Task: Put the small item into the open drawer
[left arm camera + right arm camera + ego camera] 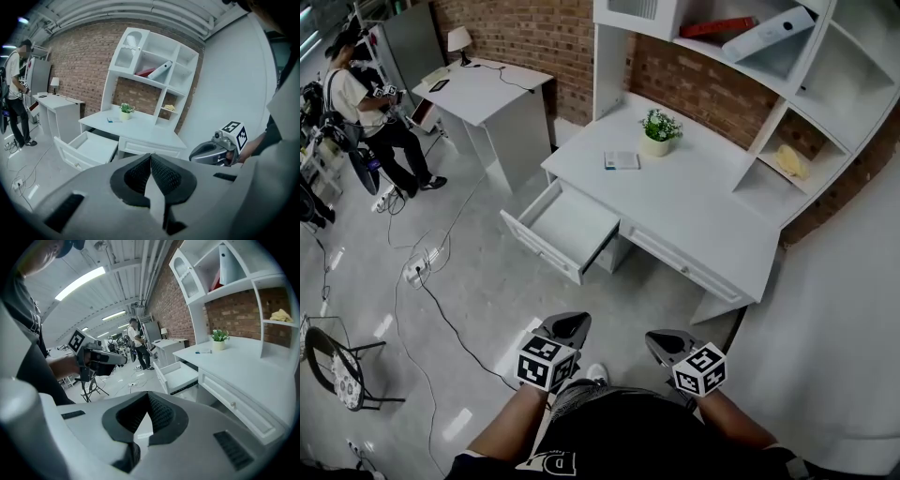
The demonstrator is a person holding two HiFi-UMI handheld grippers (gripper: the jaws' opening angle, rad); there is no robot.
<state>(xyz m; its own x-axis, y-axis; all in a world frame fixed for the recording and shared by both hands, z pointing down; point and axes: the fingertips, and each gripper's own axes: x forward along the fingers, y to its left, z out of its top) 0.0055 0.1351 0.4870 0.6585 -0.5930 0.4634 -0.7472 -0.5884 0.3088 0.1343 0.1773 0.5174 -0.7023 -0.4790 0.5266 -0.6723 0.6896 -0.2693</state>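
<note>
A small flat item (622, 160) with a blue patch lies on the white desk (703, 202), next to a potted plant (659, 131). The desk's left drawer (572, 228) stands pulled out and looks empty. My left gripper (566, 325) and right gripper (662, 340) hang side by side over the floor, well short of the desk, both shut with nothing between the pads. The left gripper view shows its jaws (151, 157) meeting, with the drawer (89, 147) and the item (111, 120) far ahead. In the right gripper view the jaws (149, 397) also meet, and the drawer (180, 376) lies beyond.
The desk carries a shelf unit (787, 84) with a red book and a yellow cloth (792, 161). Its right drawer (684, 265) is closed. A second white desk (483, 89) with a lamp, a standing person (370, 112), floor cables (422, 267) and a chair (337, 366) are to the left.
</note>
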